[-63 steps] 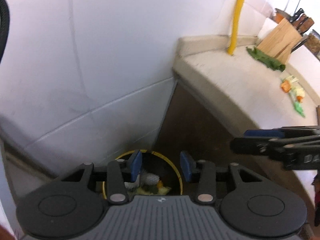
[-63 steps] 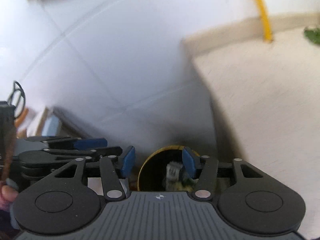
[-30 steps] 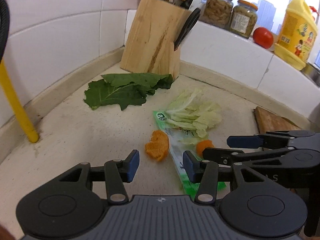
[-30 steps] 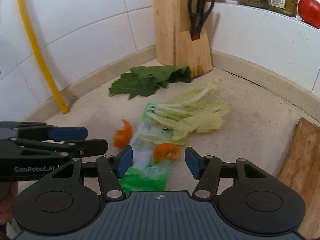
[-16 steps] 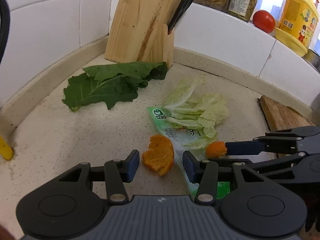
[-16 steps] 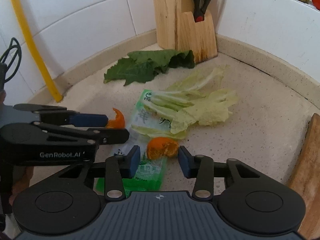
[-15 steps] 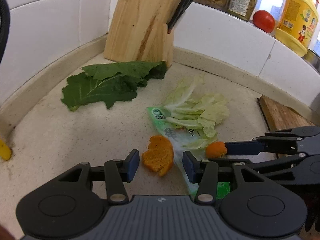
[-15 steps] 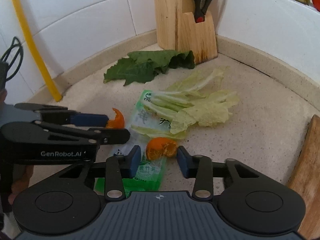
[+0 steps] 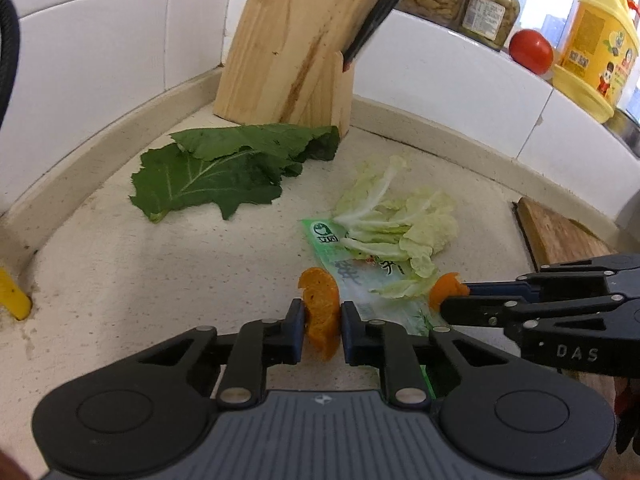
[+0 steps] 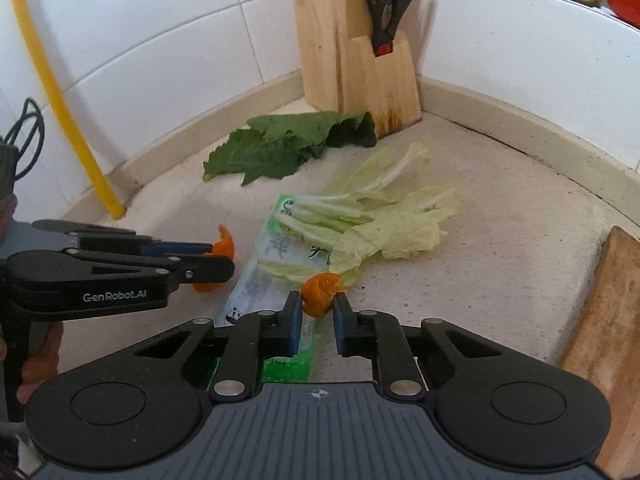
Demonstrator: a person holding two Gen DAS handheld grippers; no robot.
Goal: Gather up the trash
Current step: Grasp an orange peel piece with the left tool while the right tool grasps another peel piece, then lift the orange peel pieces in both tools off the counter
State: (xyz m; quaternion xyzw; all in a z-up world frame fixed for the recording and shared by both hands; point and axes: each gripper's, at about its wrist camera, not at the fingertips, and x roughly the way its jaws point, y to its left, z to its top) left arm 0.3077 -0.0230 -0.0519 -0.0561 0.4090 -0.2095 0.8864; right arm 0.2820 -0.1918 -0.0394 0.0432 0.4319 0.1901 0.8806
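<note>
Two pieces of orange peel lie on the speckled counter [image 9: 120, 280] beside a green plastic wrapper [image 9: 352, 268]. My left gripper [image 9: 322, 320] is shut on the left orange peel [image 9: 320, 308], which stands upright between the blue pads. In the right wrist view the same left gripper [image 10: 218, 258] comes in from the left with that peel [image 10: 224, 246]. My right gripper [image 10: 316, 312] is shut on the right orange peel [image 10: 318, 292], at the wrapper's [image 10: 272, 264] edge. The left wrist view shows the right gripper [image 9: 450, 300] with its peel [image 9: 446, 286].
Pale cabbage leaves [image 10: 380, 224] lie on the wrapper's far end. A dark green leaf [image 10: 276, 144] rests by the wooden knife block [image 10: 344, 40]. A wooden cutting board [image 10: 608, 300] is at the right. Jars [image 9: 488, 8], a tomato [image 9: 530, 50] and a yellow bottle [image 9: 592, 44] stand on the ledge.
Both grippers came from the bin to the counter. In the last half second each has closed on a piece of orange peel, and the left peel now stands upright.
</note>
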